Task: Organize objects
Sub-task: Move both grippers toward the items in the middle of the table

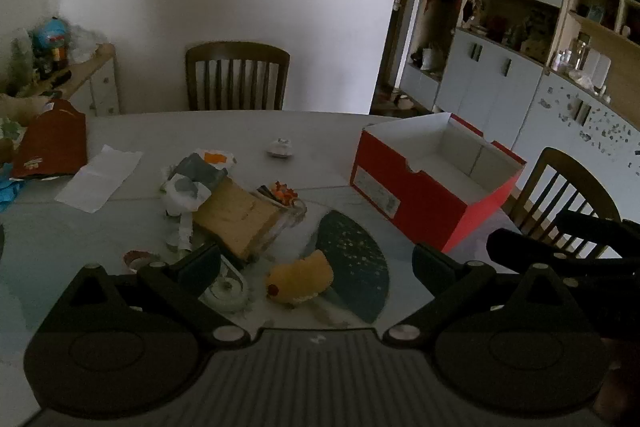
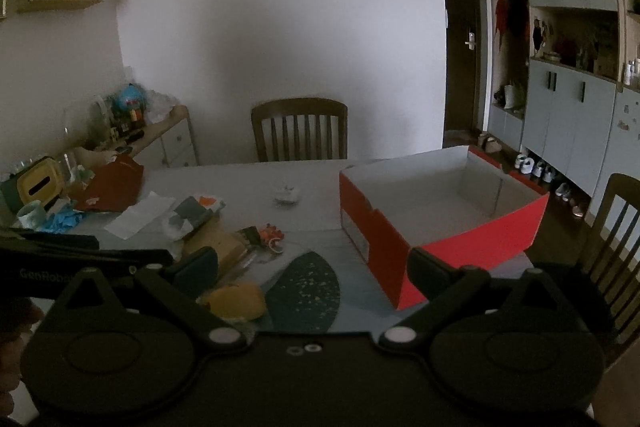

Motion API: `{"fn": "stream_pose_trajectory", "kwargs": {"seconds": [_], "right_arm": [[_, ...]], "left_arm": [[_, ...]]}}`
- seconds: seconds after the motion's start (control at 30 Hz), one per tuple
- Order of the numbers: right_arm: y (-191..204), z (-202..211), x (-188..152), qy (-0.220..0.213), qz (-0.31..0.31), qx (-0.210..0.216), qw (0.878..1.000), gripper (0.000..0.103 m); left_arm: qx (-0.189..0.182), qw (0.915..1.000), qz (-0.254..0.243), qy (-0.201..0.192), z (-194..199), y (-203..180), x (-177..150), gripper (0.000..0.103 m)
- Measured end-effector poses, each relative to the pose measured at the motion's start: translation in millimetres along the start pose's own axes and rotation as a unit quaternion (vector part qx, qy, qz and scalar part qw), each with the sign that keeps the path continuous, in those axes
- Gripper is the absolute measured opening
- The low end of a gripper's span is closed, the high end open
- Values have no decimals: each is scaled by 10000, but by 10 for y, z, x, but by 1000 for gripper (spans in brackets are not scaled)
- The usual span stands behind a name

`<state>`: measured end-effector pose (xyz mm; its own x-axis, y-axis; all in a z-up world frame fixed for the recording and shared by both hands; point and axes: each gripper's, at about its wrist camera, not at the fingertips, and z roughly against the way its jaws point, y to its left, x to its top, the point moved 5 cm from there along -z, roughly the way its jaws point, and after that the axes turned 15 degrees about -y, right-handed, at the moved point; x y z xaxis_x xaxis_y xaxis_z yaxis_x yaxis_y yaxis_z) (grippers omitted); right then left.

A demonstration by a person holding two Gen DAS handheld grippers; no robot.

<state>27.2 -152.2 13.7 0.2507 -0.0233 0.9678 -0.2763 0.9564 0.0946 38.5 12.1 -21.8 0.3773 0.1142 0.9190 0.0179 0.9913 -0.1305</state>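
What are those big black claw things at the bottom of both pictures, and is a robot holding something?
No robot here. A person holds two grabber tools, each with a camera looking out past its two fingers. One picture comes from the left gripper, the other from the right gripper. Both are open and hold nothing. On the table sit an empty red box, a yellow plush toy lying on a dark fan-shaped mat, a tan block, some crumpled wrappers and a white paper.
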Motion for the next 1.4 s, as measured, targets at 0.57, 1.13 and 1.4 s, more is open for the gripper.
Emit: {"fn": "stream_pose_trajectory", "kwargs": {"seconds": [0.57,1.13,1.4], "right_arm": [[491,-562,-185,689,53,264,9973,97],[852,-1274,-817,1730,557,247,9830,92],[921,-1443,-947,1925,686,228,9786,91]], "left_arm": [[359,9978,172,534,-433,832,-113,102],[292,9912,-271,1260,-915,1360,-743,93],[271,9938,-54,1079,-1051,1454,-627,78]]}}
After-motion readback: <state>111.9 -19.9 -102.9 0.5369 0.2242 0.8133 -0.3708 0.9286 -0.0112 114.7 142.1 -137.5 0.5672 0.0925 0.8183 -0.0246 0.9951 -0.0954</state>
